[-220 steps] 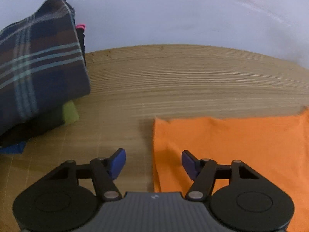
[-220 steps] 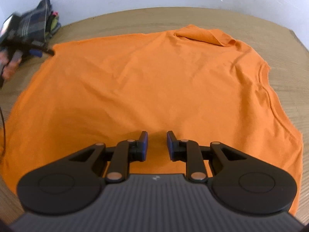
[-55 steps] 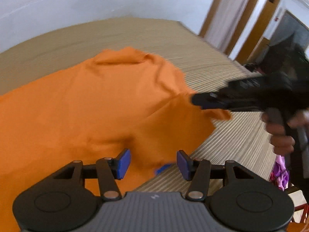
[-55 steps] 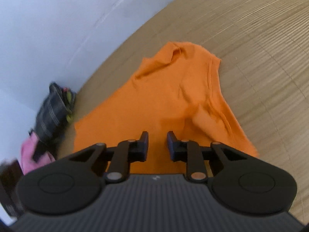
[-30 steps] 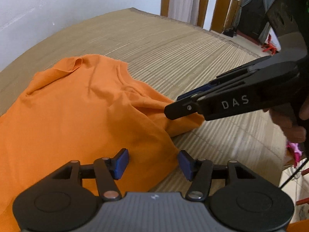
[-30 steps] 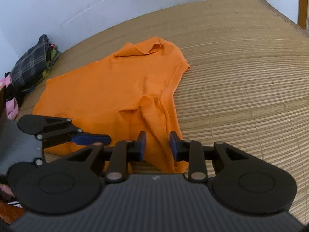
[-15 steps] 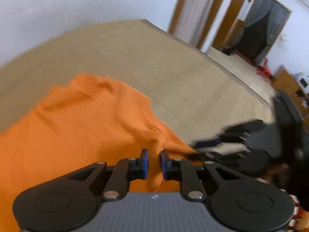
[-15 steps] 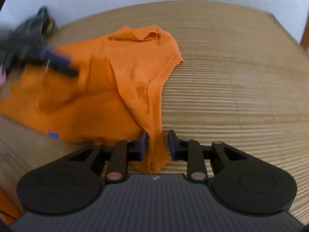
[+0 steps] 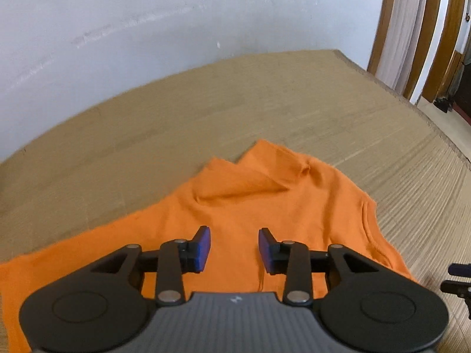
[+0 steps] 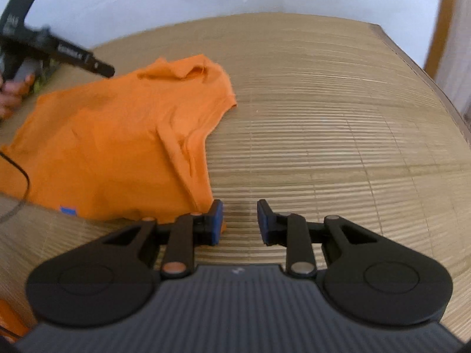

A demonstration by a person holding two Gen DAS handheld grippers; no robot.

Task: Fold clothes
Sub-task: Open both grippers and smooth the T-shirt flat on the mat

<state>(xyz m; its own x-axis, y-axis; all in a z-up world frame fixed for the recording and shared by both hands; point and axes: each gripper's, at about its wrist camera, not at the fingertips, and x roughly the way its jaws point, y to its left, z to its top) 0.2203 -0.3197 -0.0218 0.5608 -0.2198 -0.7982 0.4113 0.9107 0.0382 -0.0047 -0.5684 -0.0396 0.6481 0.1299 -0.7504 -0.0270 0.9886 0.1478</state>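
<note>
Left gripper (image 9: 234,250): its blue pads are standing apart with nothing between them, and it is hovering over the orange T-shirt (image 9: 265,206), looking along the cloth toward the far edge

Right gripper (image 10: 239,223): its jaws are parted and gripping nothing; it is hanging just off the near right corner of the shirt, its left pad (image 10: 215,220) sitting over the very edge of the cloth and its right pad over bare mat

Orange T-shirt: it is lying spread on the woven mat (image 10: 323,135), mostly flat, with a lengthwise ridge of wrinkles running along its right side in the right wrist view; in that view it is filling the area ahead and to the left of the right gripper

Far end of the shirt: a flap of cloth is lying turned over at the far edge, showing as a creased fold in both views

Blue tag (image 10: 67,210): it is showing on the near hem, left of the right gripper

Person's hand (image 10: 11,91): it is holding the left gripper's handle at the far left of the right wrist view, blurred

Wall (image 9: 147,29): pale and plain, it is rising behind the mat

Doorway (image 9: 426,29): wooden frames are showing at the far right
</note>
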